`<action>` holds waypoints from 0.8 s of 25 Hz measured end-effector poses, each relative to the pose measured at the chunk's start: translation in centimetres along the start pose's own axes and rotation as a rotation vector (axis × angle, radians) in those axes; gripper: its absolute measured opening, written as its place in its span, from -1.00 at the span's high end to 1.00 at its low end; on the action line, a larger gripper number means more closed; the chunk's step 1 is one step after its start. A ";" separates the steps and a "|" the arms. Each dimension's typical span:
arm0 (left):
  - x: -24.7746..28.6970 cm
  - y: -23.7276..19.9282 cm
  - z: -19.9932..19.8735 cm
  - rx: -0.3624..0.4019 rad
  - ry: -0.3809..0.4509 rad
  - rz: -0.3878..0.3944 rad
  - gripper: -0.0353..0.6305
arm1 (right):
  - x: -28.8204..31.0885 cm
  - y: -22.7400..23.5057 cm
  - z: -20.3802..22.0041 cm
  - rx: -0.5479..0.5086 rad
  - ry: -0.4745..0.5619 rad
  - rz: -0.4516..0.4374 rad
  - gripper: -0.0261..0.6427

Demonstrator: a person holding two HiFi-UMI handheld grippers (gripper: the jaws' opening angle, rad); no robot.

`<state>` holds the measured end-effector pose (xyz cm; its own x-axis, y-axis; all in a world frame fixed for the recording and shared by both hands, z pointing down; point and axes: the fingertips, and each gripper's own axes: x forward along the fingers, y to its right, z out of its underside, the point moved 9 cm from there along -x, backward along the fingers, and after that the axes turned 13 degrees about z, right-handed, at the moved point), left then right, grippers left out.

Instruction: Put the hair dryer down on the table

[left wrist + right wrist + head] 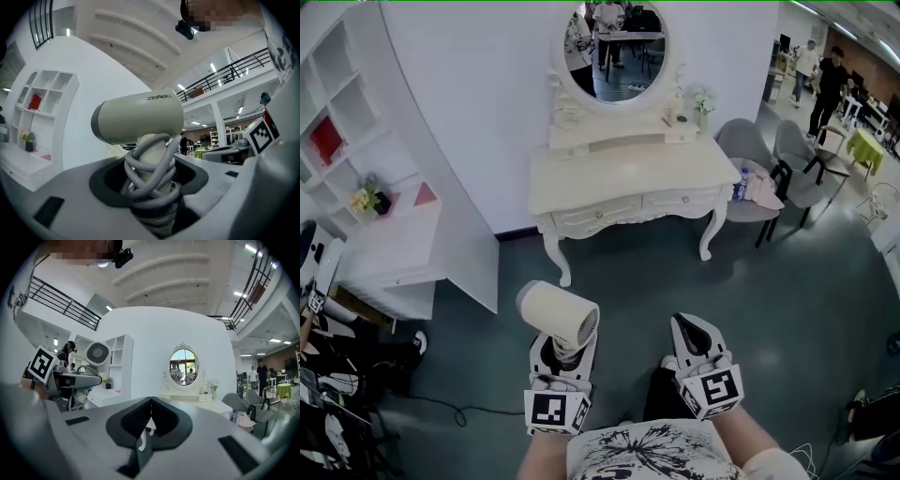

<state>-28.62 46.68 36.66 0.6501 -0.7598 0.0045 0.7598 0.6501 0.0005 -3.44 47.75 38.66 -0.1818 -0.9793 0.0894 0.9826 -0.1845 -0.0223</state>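
Cream plastic forms the barrel of the hair dryer (558,314) (140,117), which has a darker grey band at its rear end. Small raised lettering along the side of the barrel seems to read "ZEABO" in the left gripper view, though it is fine and hard to be sure of. A smaller printed label sits low on the barrel, too blurred to read.

Its handle points down and is wound round with a thick grey power cord (150,164). The left gripper (562,352) (152,183) is clamped on that wrapped handle: its pale grey fingers (70,194) stand fairly wide apart and press on the cord coils from both sides. The dryer is upright in that grip, up in the air over the dark grey-green floor (769,281), and well apart from the white carved dressing table (619,178) (187,401) with its oval mirror (614,47) ahead.

The right gripper (692,323) (151,401) hangs beside the left one. Its dark ribbed pads (136,420) are pressed together at the tips and hold nothing.

Each gripper carries a white cube with black square markers (555,411).
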 end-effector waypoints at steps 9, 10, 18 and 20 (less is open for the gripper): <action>13.4 -0.9 -1.5 -0.013 0.000 -0.098 0.13 | 11.2 10.6 -1.9 -0.006 0.042 -0.097 0.87; 15.1 -0.9 -1.5 -0.015 0.006 -0.106 0.13 | 12.4 11.9 -2.1 -0.012 0.048 -0.105 0.87; 26.2 -0.9 -0.2 -0.045 0.015 -0.105 0.13 | 20.0 20.9 -1.8 -0.022 0.032 -0.096 0.87; 28.1 -1.4 0.0 -0.038 0.001 -0.100 0.13 | 21.5 22.1 -1.6 -0.012 0.026 -0.088 0.87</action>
<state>-11.36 24.42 36.80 0.5708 -0.8211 0.0050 0.8206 0.5703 -0.0370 14.33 22.47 38.47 -0.2689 -0.9610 0.0651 0.9622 -0.2711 -0.0274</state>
